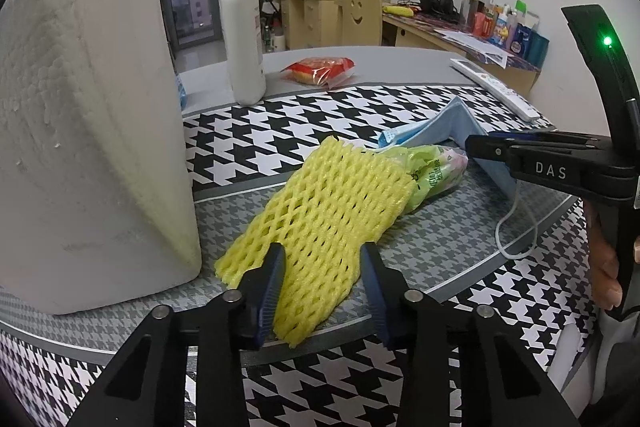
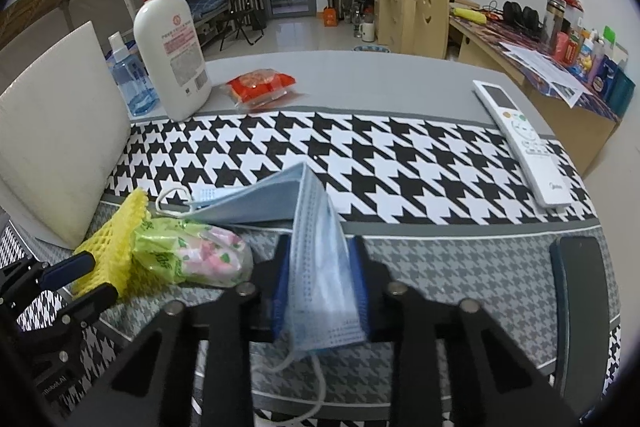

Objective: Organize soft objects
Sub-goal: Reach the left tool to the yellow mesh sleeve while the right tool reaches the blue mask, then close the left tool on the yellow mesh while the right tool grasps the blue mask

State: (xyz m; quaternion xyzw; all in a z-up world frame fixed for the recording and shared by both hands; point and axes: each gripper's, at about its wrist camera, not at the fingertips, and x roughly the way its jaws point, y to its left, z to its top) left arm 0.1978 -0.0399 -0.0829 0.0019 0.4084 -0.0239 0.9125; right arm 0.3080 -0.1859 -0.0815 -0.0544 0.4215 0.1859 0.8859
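Observation:
A yellow foam net (image 1: 324,215) lies flat on the houndstooth mat. My left gripper (image 1: 323,267) straddles its near end with the jaws open, the net between the fingers. A green and pink plastic bag (image 1: 436,171) lies against the net's far end; it also shows in the right wrist view (image 2: 192,255). A blue face mask (image 2: 316,259) is folded over, one end on the mat and the other between the fingers of my right gripper (image 2: 320,267), which is shut on it. The right gripper (image 1: 480,147) shows in the left wrist view at right.
A white foam block (image 1: 88,131) stands close at the left. A white pump bottle (image 2: 170,47), a blue spray bottle (image 2: 130,75) and a red snack pack (image 2: 260,87) sit at the back. A white remote (image 2: 520,143) lies right. A black phone (image 2: 580,307) lies near right.

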